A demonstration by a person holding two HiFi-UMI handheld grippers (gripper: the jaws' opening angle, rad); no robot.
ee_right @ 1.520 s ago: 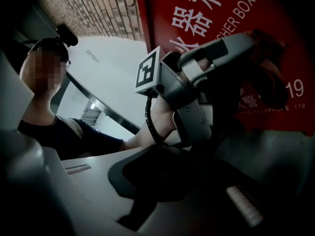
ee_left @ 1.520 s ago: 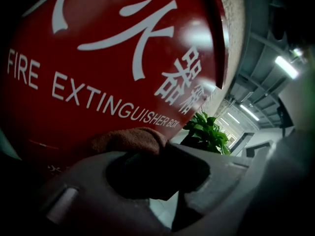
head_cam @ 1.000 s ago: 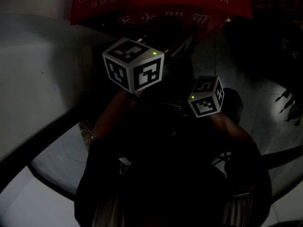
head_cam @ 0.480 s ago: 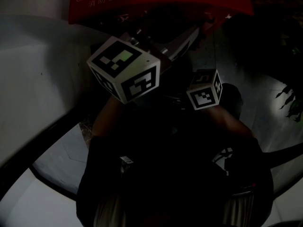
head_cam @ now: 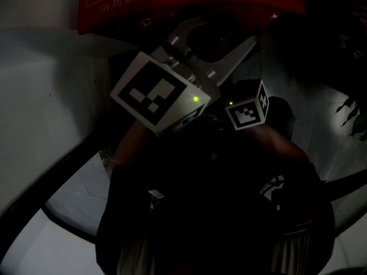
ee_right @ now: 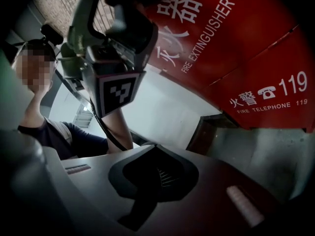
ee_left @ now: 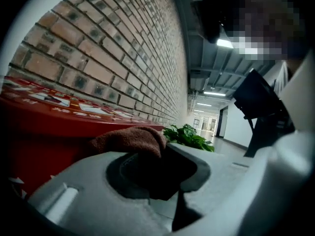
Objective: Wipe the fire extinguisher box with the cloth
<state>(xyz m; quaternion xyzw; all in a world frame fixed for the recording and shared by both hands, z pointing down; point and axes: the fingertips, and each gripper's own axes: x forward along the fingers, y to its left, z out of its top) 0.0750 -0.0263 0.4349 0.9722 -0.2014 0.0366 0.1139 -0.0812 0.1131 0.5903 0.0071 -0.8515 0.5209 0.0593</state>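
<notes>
The red fire extinguisher box [head_cam: 189, 2] stands against the wall ahead; its lettered front fills the upper right of the right gripper view [ee_right: 236, 48]. My left gripper [head_cam: 215, 39] is raised in front of the box and is shut on a brown cloth [ee_left: 130, 139]. The cloth bunches over the jaw tips next to the box's red top [ee_left: 44, 117]. My right gripper [ee_right: 155, 154] is lower and to the right, under its marker cube [head_cam: 248, 110]. Its jaws are shut with nothing between them. The left gripper's marker cube [ee_right: 116, 93] shows in the right gripper view.
A brick wall [ee_left: 123, 48] runs behind the box. A green potted plant [ee_left: 189, 136] stands just past it, also at the head view's right edge [head_cam: 352, 116]. Below are pale floor tiles [head_cam: 80, 188] and a dark skirting strip. My forearm [ee_right: 118, 127] crosses the right gripper view.
The left gripper has risen toward the box, its jaws now clearly in sight, and its marker cube has tilted. The right gripper has hardly moved.
</notes>
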